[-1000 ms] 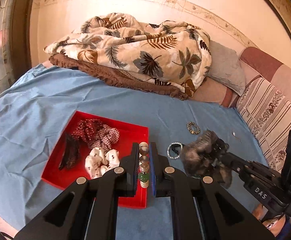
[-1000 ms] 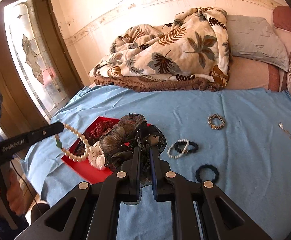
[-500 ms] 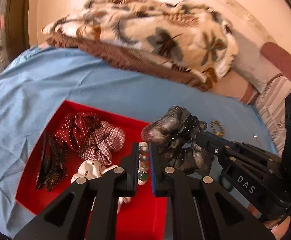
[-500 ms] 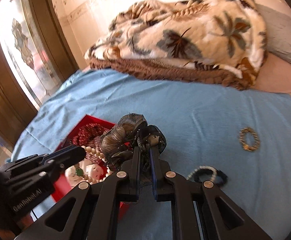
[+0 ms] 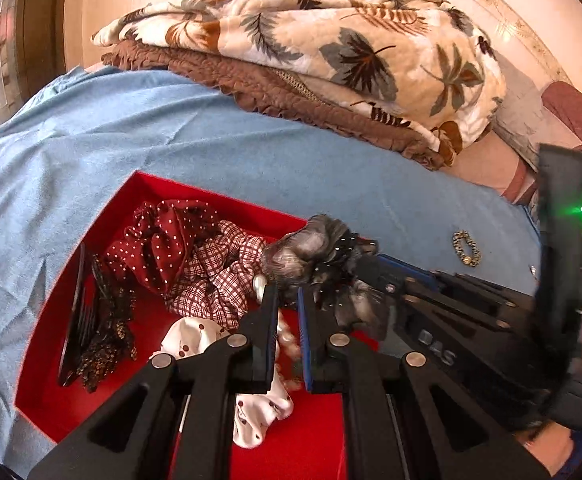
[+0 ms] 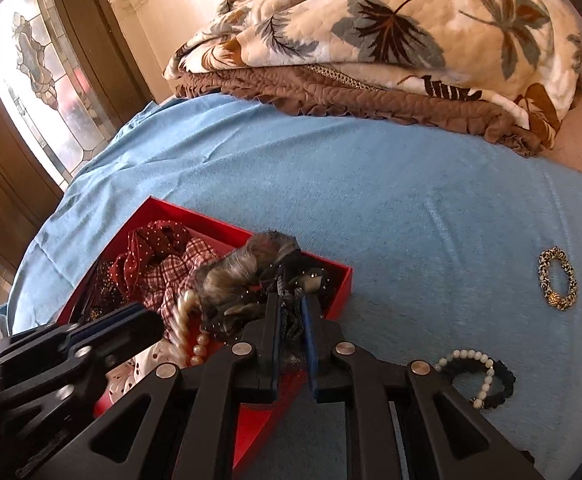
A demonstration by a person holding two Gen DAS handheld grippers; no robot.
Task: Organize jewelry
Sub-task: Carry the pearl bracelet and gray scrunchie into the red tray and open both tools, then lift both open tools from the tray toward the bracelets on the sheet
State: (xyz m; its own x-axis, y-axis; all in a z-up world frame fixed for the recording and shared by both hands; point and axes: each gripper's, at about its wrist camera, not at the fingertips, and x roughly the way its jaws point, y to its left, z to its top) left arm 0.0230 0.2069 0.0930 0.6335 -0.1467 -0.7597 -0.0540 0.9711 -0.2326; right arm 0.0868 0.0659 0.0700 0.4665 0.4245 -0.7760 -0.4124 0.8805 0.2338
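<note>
1. Left gripper [image 5: 287, 300] – clamped on a pearl necklace [image 6: 189, 328] over the red tray [image 5: 211, 192].
2. Right gripper [image 6: 291, 308] – its jaws have just been opening, the grey scrunchie [image 6: 247, 268] between them, above the tray's right end.

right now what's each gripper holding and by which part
Left gripper: the pearl necklace, pinched on its strand. Right gripper: the grey-and-black scrunchie, by its near edge, jaws just easing open over the red tray.

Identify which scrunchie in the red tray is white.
The white scrunchie with dark dots, nearest the camera; the polka-dot and checked ones are red.
</note>
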